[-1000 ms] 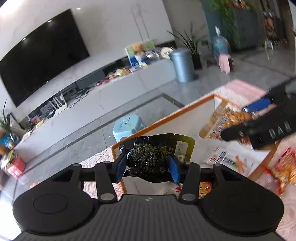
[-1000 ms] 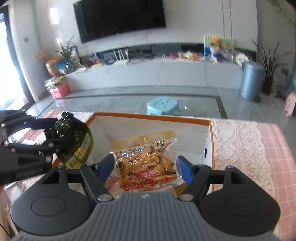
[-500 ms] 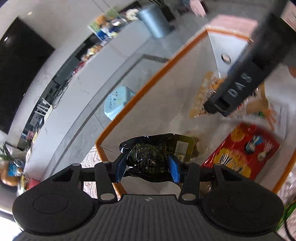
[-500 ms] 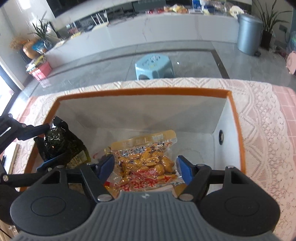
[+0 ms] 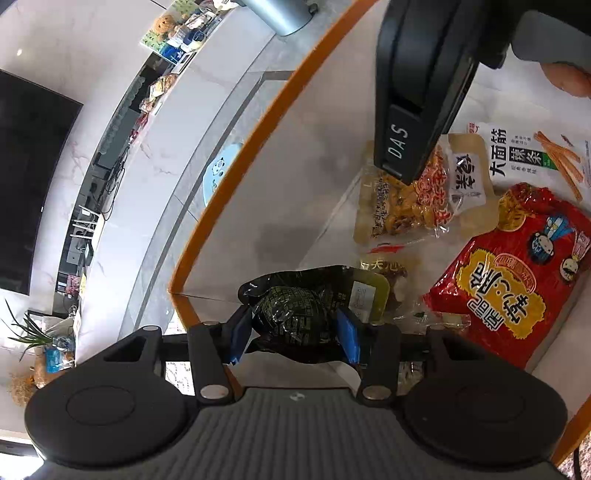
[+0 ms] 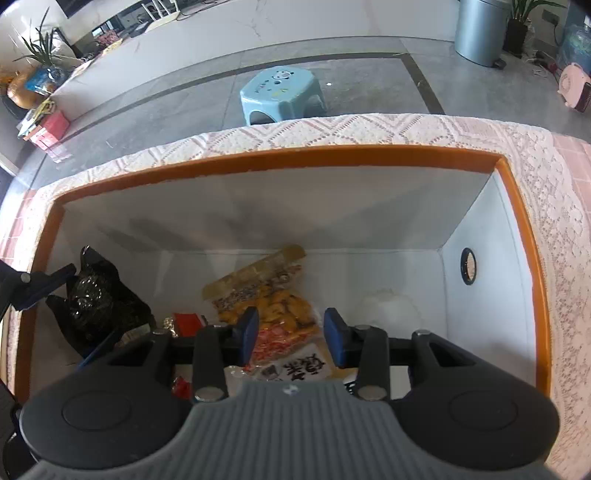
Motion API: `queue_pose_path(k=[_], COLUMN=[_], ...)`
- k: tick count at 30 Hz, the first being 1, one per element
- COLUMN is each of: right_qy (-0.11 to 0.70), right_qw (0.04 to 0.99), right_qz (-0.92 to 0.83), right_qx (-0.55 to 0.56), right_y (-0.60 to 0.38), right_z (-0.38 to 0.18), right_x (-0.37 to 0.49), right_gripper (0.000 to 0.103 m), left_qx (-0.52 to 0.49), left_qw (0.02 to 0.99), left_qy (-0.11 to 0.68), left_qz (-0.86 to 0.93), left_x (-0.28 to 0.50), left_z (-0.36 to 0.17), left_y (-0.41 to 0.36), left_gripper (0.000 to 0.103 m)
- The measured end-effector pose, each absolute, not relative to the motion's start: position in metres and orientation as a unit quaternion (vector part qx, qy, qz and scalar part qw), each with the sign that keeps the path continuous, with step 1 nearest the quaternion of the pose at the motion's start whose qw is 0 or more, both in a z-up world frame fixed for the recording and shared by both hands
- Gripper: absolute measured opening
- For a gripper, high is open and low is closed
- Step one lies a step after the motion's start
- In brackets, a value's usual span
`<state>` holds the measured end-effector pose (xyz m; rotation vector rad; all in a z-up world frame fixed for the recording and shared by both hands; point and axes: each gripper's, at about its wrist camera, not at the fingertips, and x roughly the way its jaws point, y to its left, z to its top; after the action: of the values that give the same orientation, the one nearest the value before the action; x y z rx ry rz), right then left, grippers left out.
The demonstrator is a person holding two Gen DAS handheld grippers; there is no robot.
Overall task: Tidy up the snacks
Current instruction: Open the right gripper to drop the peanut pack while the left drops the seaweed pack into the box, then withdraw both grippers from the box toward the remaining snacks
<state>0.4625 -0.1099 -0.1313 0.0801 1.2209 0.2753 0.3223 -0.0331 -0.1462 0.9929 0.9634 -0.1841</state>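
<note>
- Left gripper is clamped on a dark green-black snack pack, blue pads pressing on either side of the bulge in the middle.
- That pack is down inside the orange-rimmed box, close to the left wall as the right camera sees it. Can't tell if it's touching the floor of the box.
- Right gripper points steeply down into the same box. Its jaws have just been closing and now sit at their narrowest, with only a slim gap between the pads.
- A clear pack of yellow snacks shows in that gap, running away toward the back wall. Honestly can't tell whether the pads pinch it or it just lies on the floor under them.
- From the left camera, one right finger hangs right over that yellow pack.
- Also in the box: a big red bag with cartoon figures, just beside the dark pack, and a white pack with orange sticks printed on it, behind the red one.
- Box sits on a lace tablecloth.
- Beyond the table, on the grey floor, are a light blue stool and a grey bin.
</note>
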Motion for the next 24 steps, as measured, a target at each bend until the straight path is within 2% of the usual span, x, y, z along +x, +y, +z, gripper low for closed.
queue_pose_path(k=[7,10,21,24], right_qy=[0.572,0.568,0.56,0.556], right_qw=[0.807,0.81,0.816,0.819], right_qz=[0.144,0.142,0.14,0.143], right_qx=[0.03,0.019,0.022,0.027], right_y=[-0.111,-0.11,-0.118,-0.121], right_z=[-0.131,-0.13,-0.115,-0.104], right_x=[0.458,0.453,0.439,0.43], right_gripper=[0.042,0.045,0.055,0.055], left_qx=[0.49,0.496,0.469,0.442], left_qw=[0.757,0.763,0.785,0.797], left_qy=[0.428,0.411,0.402,0.407], left_qz=[-0.063,-0.055,-0.054,-0.055], left_x=[0.327,0.326,0.315,0.304], left_z=[-0.152,-0.148,-0.12,-0.112], left_y=[-0.033,-0.034,-0.042,-0.043], left_gripper=[0.065,0.073,0.074,0.074])
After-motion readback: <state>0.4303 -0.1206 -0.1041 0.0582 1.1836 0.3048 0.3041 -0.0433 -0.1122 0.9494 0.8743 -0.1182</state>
